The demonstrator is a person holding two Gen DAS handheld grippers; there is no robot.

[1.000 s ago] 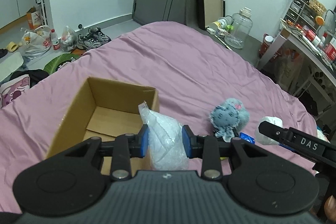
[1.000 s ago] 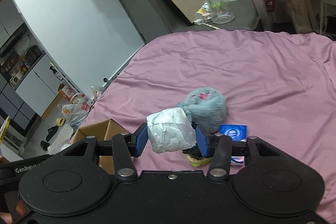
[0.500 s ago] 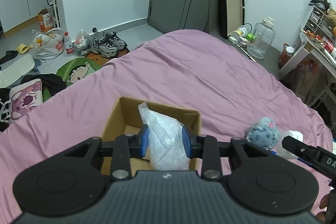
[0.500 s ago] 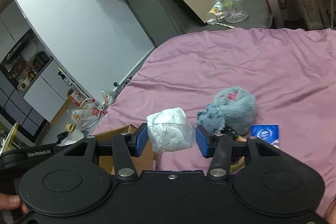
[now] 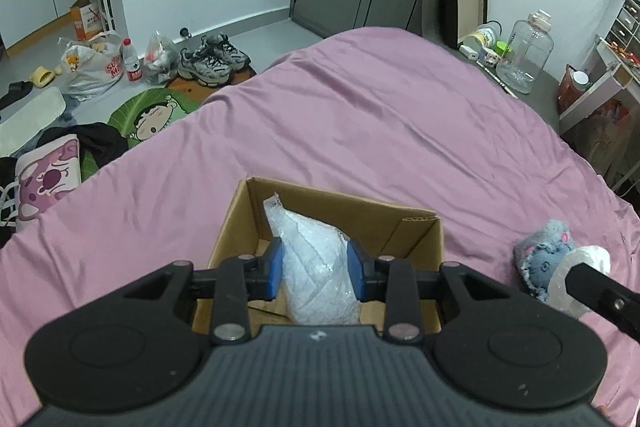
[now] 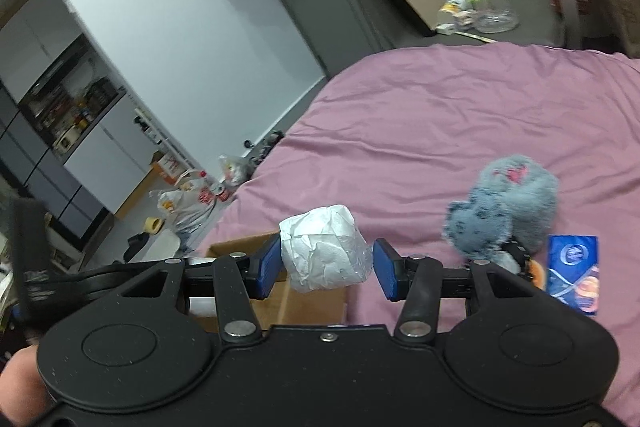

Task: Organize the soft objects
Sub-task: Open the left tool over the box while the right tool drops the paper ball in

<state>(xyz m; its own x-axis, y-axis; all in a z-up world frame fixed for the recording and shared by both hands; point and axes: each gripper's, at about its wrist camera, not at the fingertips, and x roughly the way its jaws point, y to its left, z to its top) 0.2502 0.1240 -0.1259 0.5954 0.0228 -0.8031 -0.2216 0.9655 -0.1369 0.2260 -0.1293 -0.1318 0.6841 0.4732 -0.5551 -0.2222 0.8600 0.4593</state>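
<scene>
i have the left gripper (image 5: 316, 269) pinched on a white bubble-wrap pouch (image 5: 314, 267), both blue pads pressed into its sides, and i hold it directly over the open cardboard box (image 5: 416, 227) so it can drop inside. the pouch's upper end points ahead of the fingers toward the box's far wall, its lower end hanging below them into the opening. whether it touches the box floor i cannot tell.

my right gripper (image 6: 326, 263) carries a crumpled white paper wad (image 6: 325, 253). the left pad is against it; at the right pad i see a thin gap, so the grip looks loose and i judge the wad could slip. i hold it just past the near corner of the cardboard box (image 6: 312, 303), which sits below and left of the fingers, ready to follow the pouch in.

to the right of this tool, on the pink bedsheet (image 6: 420, 115), lie a grey-blue plush toy (image 6: 504, 205) and a blue packet (image 6: 574, 273) beside it, both waiting. from the left camera the plush (image 5: 546, 255) sits right of the box, apart from it.
</scene>
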